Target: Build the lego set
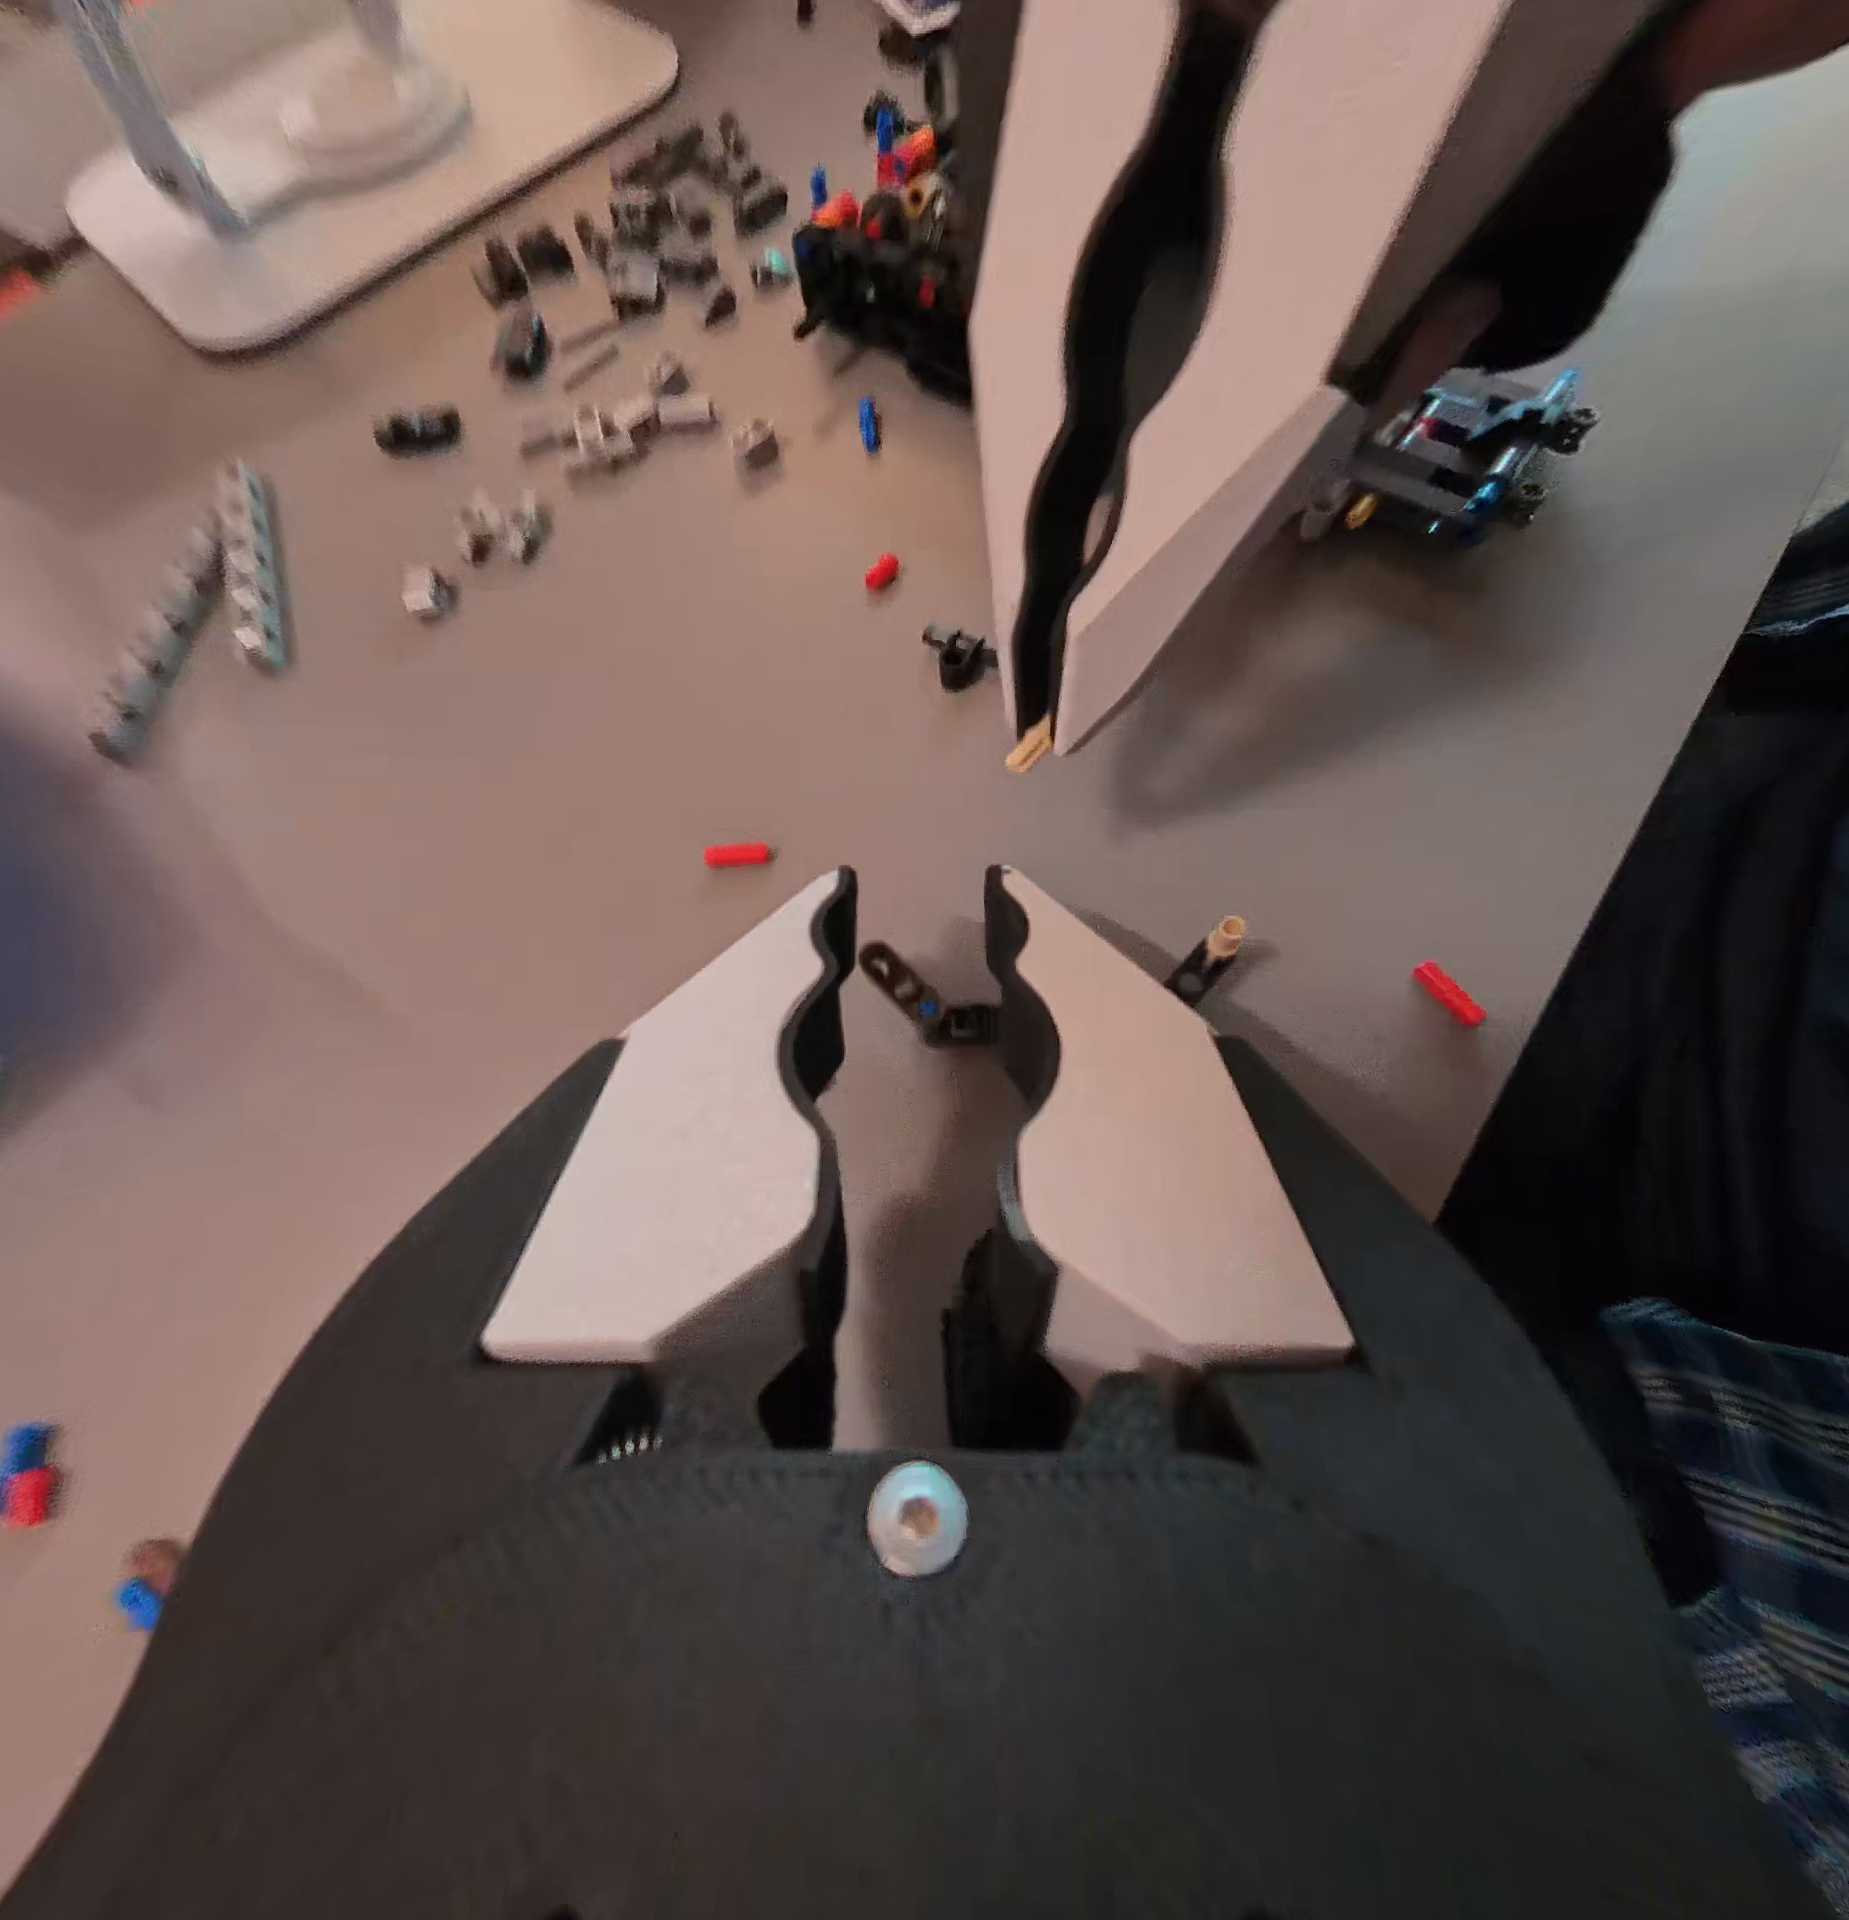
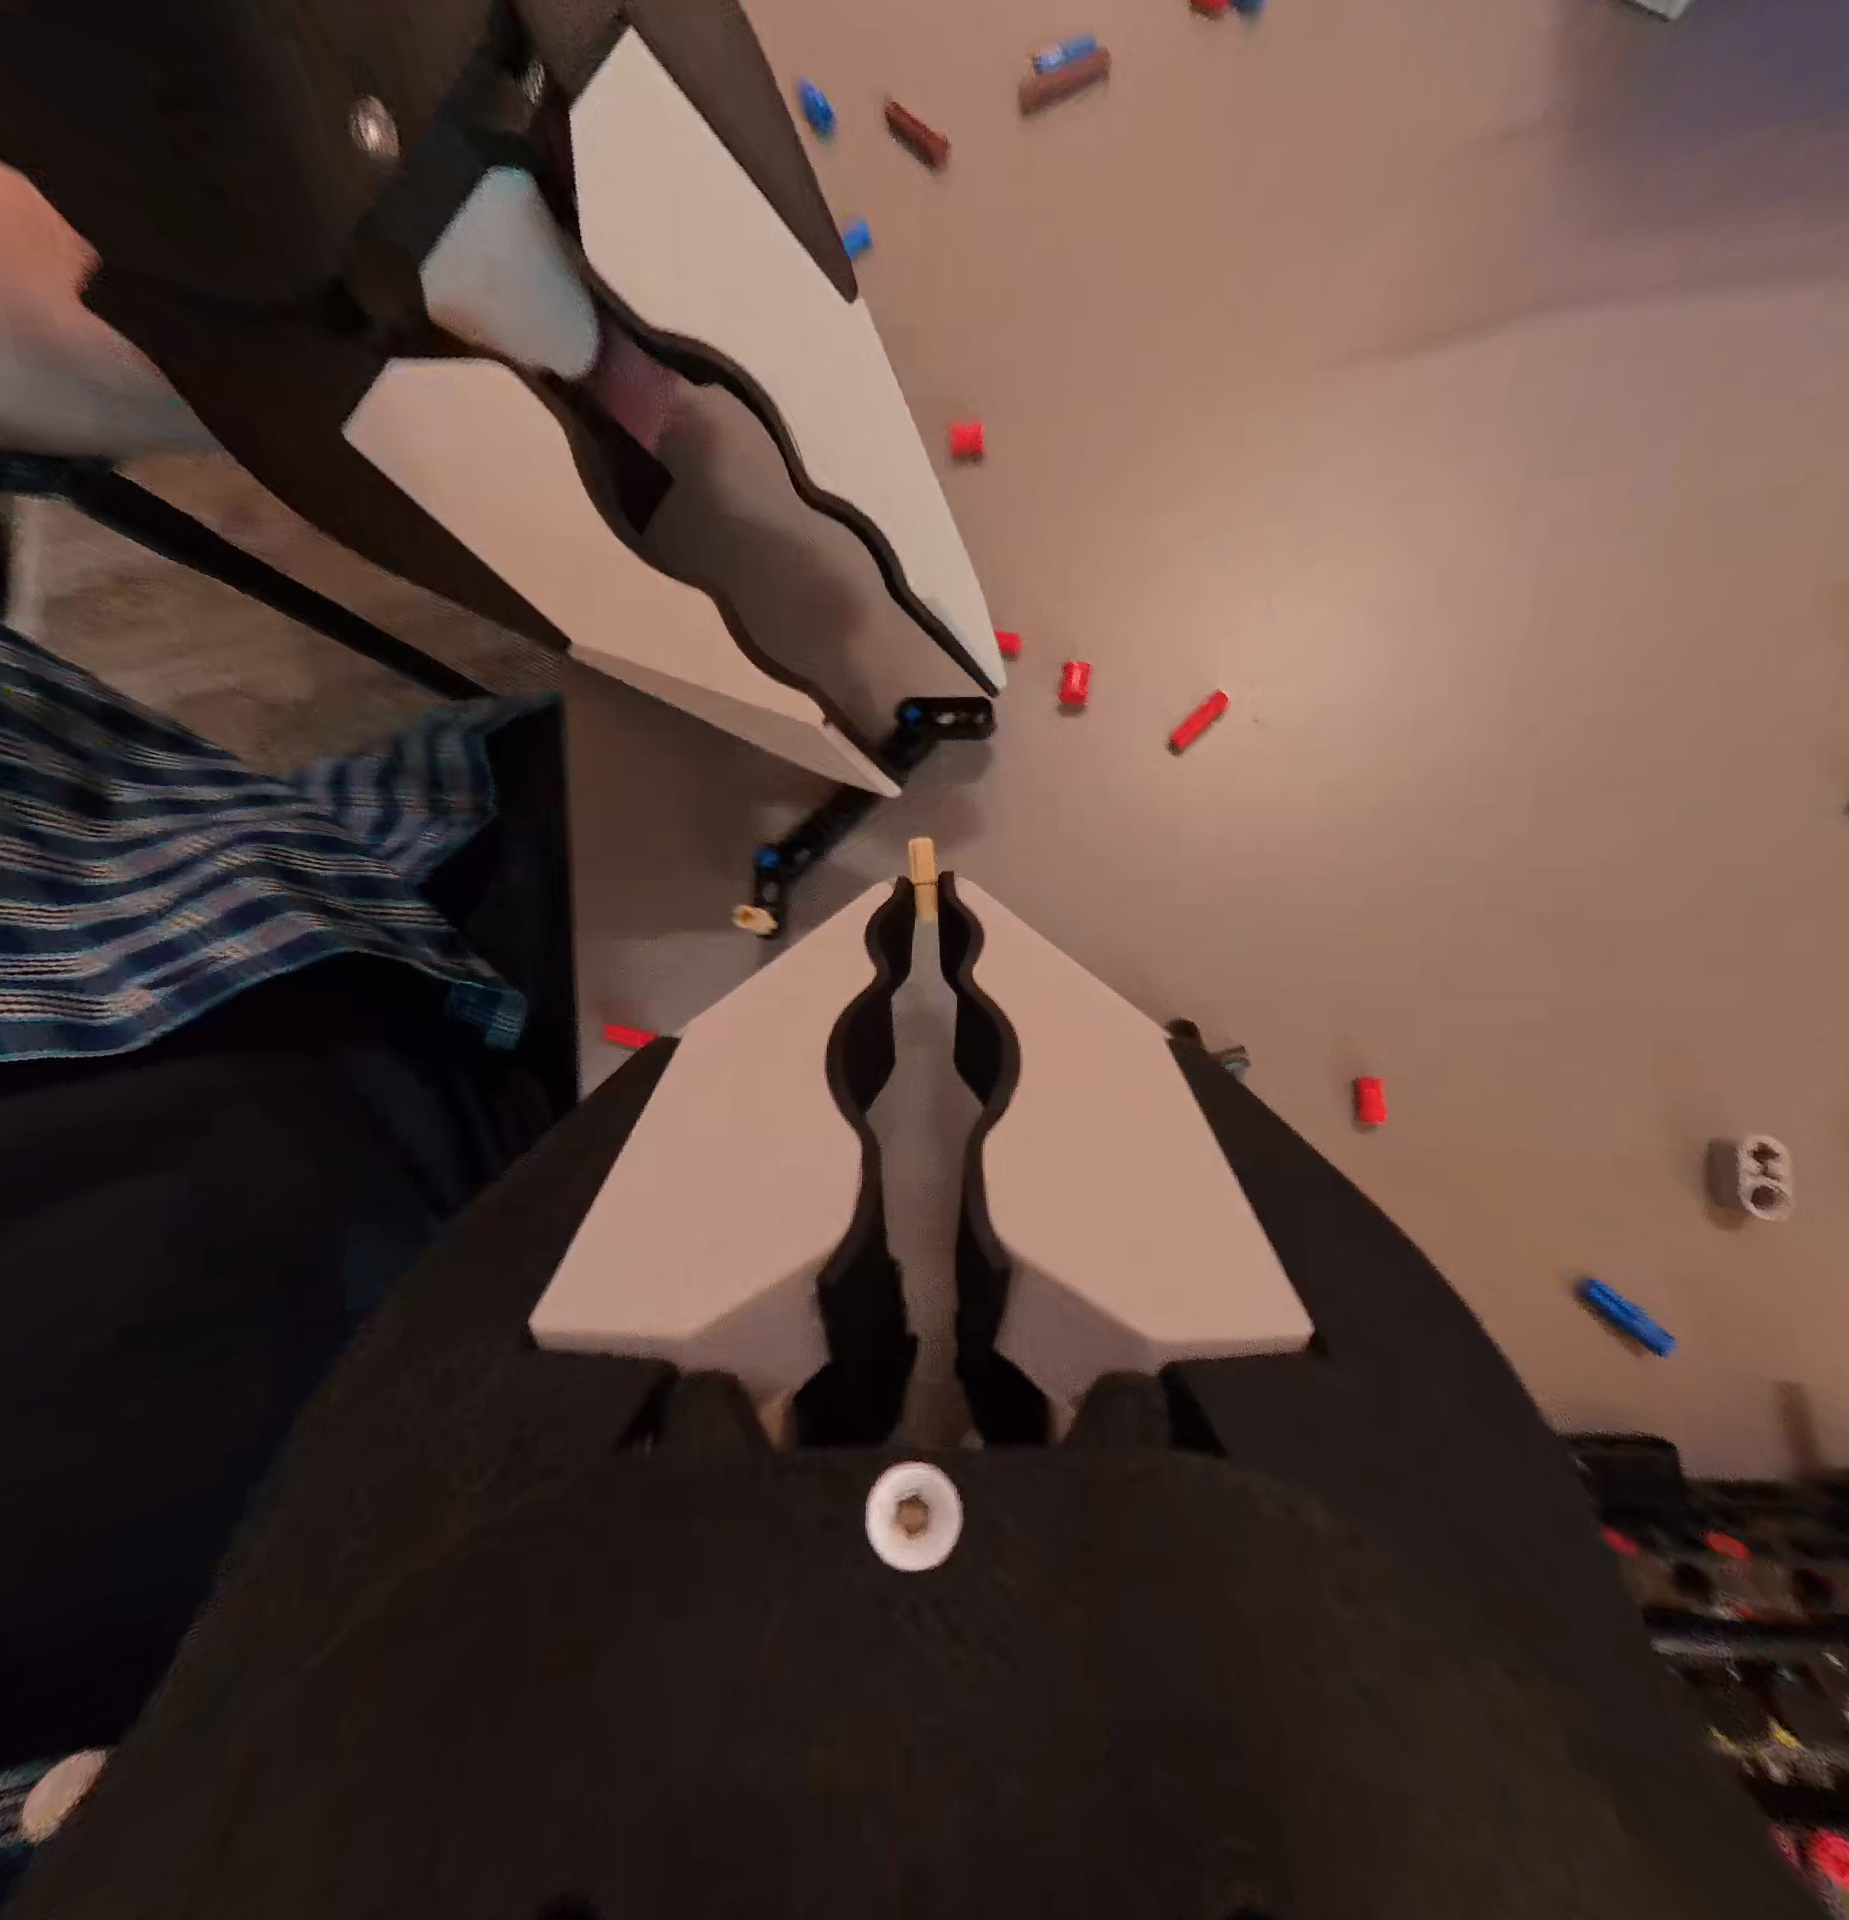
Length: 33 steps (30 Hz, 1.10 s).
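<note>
The right gripper [image 2: 920, 883] was clamped on a small tan plastic peg [image 2: 921, 871]; only the right wrist view showed the whole bent black lego beam [image 2: 878, 764] on the table, just beyond that peg. The left gripper [image 1: 920, 873] stood apart, straddling the beam [image 1: 925, 997]. Loose red pins [image 2: 1197, 720] dotted the grey tabletop [image 2: 1419, 520] farther out.

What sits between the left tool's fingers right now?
A black beam lies on the table in the open gap of the left tool, ungripped; the left wrist view shows it.
</note>
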Each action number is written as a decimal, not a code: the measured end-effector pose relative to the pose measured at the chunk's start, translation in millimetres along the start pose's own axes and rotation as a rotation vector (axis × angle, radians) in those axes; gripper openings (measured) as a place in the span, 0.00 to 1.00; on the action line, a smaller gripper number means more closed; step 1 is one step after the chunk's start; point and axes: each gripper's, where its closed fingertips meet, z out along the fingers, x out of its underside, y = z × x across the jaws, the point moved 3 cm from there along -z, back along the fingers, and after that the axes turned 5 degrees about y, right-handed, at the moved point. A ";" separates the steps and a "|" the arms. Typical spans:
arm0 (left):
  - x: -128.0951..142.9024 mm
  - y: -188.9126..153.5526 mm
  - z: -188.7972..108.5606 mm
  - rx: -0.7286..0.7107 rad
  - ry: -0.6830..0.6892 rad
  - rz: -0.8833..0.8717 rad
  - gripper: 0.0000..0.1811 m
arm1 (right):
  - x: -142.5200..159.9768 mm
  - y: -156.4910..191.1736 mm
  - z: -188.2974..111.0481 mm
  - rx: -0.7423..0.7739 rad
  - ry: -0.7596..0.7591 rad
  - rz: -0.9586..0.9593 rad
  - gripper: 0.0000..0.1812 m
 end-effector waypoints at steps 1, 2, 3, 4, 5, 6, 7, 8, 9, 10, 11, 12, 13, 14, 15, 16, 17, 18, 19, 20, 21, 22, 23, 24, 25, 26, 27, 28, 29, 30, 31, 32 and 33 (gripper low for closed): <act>-6.5 -3.1 -3.2 -0.019 -0.023 0.055 0.13 | -2.2 2.6 -2.2 -0.039 -0.019 0.011 0.01; -12.9 -7.9 -6.1 -0.032 -0.046 0.121 0.12 | -4.1 5.2 -4.3 -0.078 -0.034 0.022 0.01; -18.0 -10.6 -8.2 -0.065 -0.060 0.182 0.11 | -5.5 7.6 -6.1 -0.118 -0.044 0.033 0.01; -22.2 -15.6 -9.3 -0.081 -0.070 0.244 0.11 | -6.4 9.0 -7.3 -0.148 -0.050 0.043 0.01; -25.7 -21.3 -10.0 -0.090 -0.081 0.307 0.11 | -7.0 9.6 -8.3 -0.169 -0.054 0.049 0.01; -27.6 -23.8 -10.2 -0.121 -0.082 0.363 0.11 | -6.9 10.0 -8.9 -0.187 -0.051 0.053 0.01; -28.3 -25.8 -9.9 -0.146 -0.077 0.414 0.09 | -6.4 9.9 -9.5 -0.199 -0.046 0.054 0.01; -28.3 -28.8 -8.9 -0.156 -0.073 0.462 0.08 | -6.5 9.9 -10.6 -0.212 -0.047 0.055 0.01; -28.8 -30.6 -8.8 -0.170 -0.074 0.495 0.08 | -7.2 11.2 -12.2 -0.235 -0.052 0.057 0.01; -29.9 -32.0 -9.0 -0.179 -0.081 0.515 0.06 | -7.5 12.0 -13.1 -0.252 -0.051 0.060 0.01; -29.7 -33.0 -8.3 -0.182 -0.076 0.527 0.05 | -6.9 11.9 -13.5 -0.260 -0.043 0.060 0.01; -30.0 -32.9 -8.3 -0.193 -0.073 0.537 0.04 | -7.1 11.8 -13.9 -0.268 -0.042 0.061 0.01; -30.7 -32.0 -8.7 -0.210 -0.079 0.542 0.03 | -8.1 11.0 -15.1 -0.277 -0.048 0.069 0.01; -31.5 -31.4 -9.0 -0.216 -0.089 0.532 0.03 | -8.9 10.2 -16.4 -0.288 -0.053 0.077 0.01; -32.2 -30.6 -9.6 -0.216 -0.097 0.517 0.03 | -10.2 9.6 -17.4 -0.298 -0.063 0.085 0.01; -33.1 -28.2 -10.9 -0.224 -0.106 0.498 0.03 | -12.7 8.3 -18.5 -0.302 -0.084 0.097 0.01; -34.3 -25.7 -12.5 -0.234 -0.116 0.481 0.03 | -15.4 7.2 -19.7 -0.304 -0.108 0.107 0.01; -35.6 -23.6 -14.3 -0.244 -0.132 0.465 0.02 | -18.0 6.3 -21.3 -0.304 -0.134 0.112 0.01; -37.4 -21.4 -16.7 -0.256 -0.152 0.444 0.02 | -20.9 5.6 -23.7 -0.305 -0.167 0.118 0.02; -38.9 -19.7 -19.0 -0.261 -0.171 0.419 0.02 | -23.2 4.9 -26.2 -0.313 -0.199 0.130 0.02; -40.3 -18.5 -21.2 -0.258 -0.190 0.396 0.02 | -24.0 4.3 -27.9 -0.322 -0.219 0.141 0.04; -41.7 -18.4 -23.0 -0.254 -0.208 0.385 0.02 | -24.3 4.5 -29.1 -0.334 -0.235 0.148 0.04; -42.9 -18.6 -24.3 -0.254 -0.220 0.383 0.02 | -25.1 5.8 -30.3 -0.351 -0.253 0.150 0.04; -43.4 -18.7 -24.6 -0.256 -0.223 0.381 0.02 | -26.0 6.3 -31.0 -0.359 -0.269 0.155 0.03; -44.1 -18.8 -25.1 -0.259 -0.229 0.381 0.02 | -26.1 6.2 -31.0 -0.359 -0.273 0.159 0.03; -44.6 -18.6 -25.8 -0.267 -0.237 0.381 0.02 | -27.1 6.9 -31.9 -0.368 -0.283 0.162 0.02; -45.1 -18.1 -26.7 -0.271 -0.245 0.372 0.02 | -28.1 7.3 -32.7 -0.376 -0.292 0.167 0.01; -45.7 -17.9 -27.7 -0.266 -0.251 0.359 0.02 | -28.7 7.7 -33.2 -0.380 -0.299 0.166 0.01; -46.1 -17.9 -28.8 -0.264 -0.261 0.348 0.02 | -29.4 8.4 -34.1 -0.381 -0.307 0.160 0.01; -46.5 -18.2 -30.1 -0.264 -0.274 0.341 0.02 | -30.3 9.4 -35.1 -0.385 -0.313 0.156 0.01; -47.0 -18.6 -31.2 -0.260 -0.285 0.328 0.02 | -30.9 10.2 -35.9 -0.386 -0.318 0.149 0.01; -46.7 -18.5 -31.4 -0.251 -0.287 0.309 0.02 | -31.1 10.4 -35.7 -0.374 -0.318 0.137 0.01; -46.1 -18.2 -31.2 -0.243 -0.290 0.290 0.02 | -31.1 10.5 -35.1 -0.362 -0.313 0.128 0.01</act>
